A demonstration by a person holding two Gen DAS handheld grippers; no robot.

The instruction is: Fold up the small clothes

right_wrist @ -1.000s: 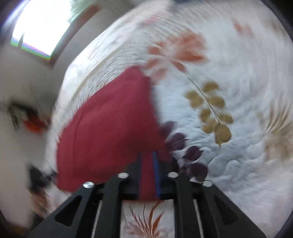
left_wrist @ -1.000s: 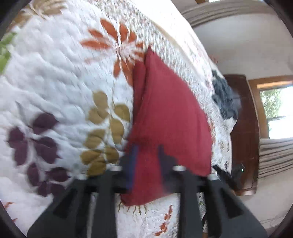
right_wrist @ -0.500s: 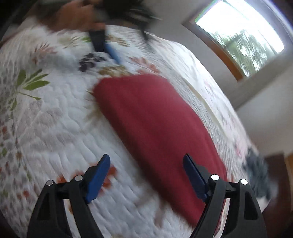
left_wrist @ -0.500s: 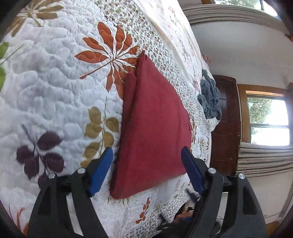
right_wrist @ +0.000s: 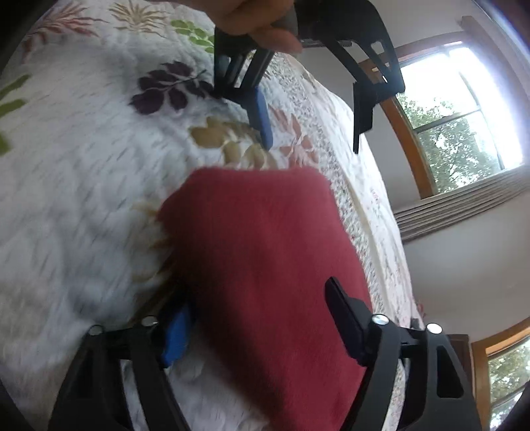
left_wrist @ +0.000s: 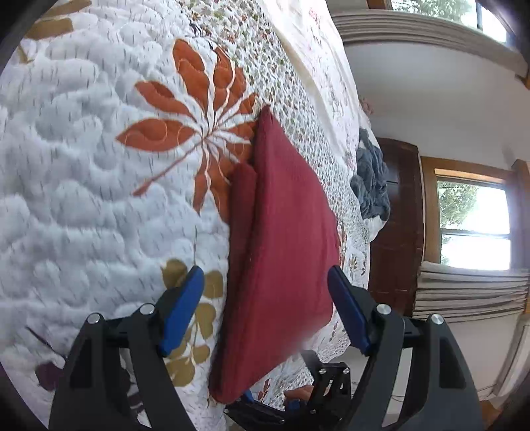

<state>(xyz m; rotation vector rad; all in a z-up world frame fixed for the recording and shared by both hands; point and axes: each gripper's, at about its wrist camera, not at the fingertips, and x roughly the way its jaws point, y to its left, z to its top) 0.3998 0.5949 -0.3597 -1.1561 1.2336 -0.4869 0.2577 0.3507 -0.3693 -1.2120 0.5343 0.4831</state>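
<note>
A dark red cloth [left_wrist: 281,238] lies folded flat on the white flower-patterned quilt [left_wrist: 82,165], with a narrower layer showing along its left edge. My left gripper [left_wrist: 265,278] hangs open just above the cloth's near end, one blue pad on each side, holding nothing. In the right wrist view the same red cloth [right_wrist: 265,258] fills the middle. My right gripper [right_wrist: 258,305] is open over its near edge, with nothing between the fingers. Beyond the cloth's far edge the left gripper [right_wrist: 311,116] shows open, held by a hand [right_wrist: 258,16].
A crumpled grey-blue garment [left_wrist: 371,179] sits near the bed's far edge. Dark wooden furniture [left_wrist: 397,232] stands beyond the bed, next to a window [left_wrist: 473,225]. The quilt [right_wrist: 82,182] stretches wide to the left of the cloth. Part of the other gripper [left_wrist: 328,388] shows below the bed edge.
A second ago both grippers were shut on the red cloth's edge. Both have opened and let go. They have drawn back and the cloth lies folded on the quilt.
</note>
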